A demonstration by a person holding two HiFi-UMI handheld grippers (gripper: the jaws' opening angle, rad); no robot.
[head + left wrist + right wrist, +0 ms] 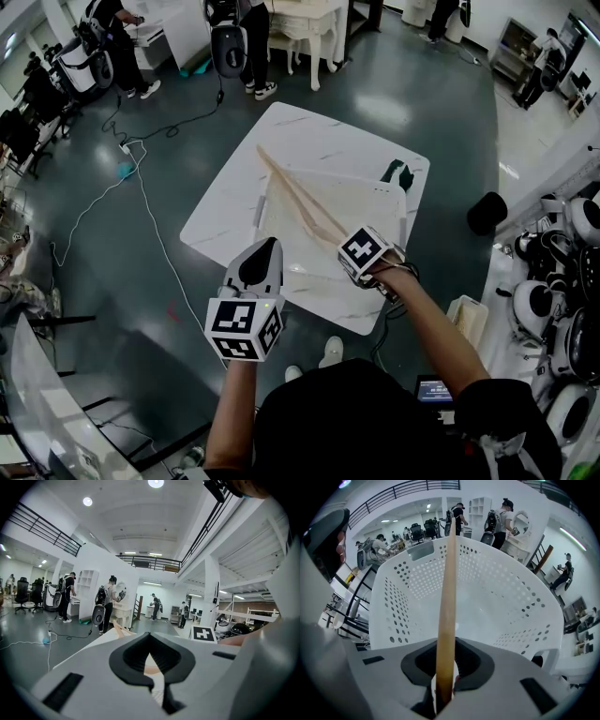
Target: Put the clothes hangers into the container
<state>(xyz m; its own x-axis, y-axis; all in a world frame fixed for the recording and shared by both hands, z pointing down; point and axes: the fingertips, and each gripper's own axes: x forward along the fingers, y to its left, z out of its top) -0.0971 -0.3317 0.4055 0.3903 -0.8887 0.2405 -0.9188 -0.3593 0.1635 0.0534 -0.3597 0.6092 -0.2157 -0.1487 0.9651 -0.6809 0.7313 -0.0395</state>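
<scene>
A white perforated basket (404,214) stands on the white marble table (281,127). My right gripper (349,246) is at the basket's near right corner, shut on a wooden clothes hanger (298,200) that slants up-left across the basket and past its far rim. In the right gripper view the hanger's arm (449,597) runs straight out from the gripper (446,686) over the basket's bare inside (511,602). My left gripper (269,244) hovers at the table's near edge, left of the basket, shut and holding nothing (150,641). Wood of the hanger (123,631) shows beyond it.
A dark green object (397,172) lies at the table's far right corner. Cables (141,197) trail on the floor to the left. A black stool (487,212) and white robot parts (553,300) crowd the right side. People stand by furniture at the far end (253,47).
</scene>
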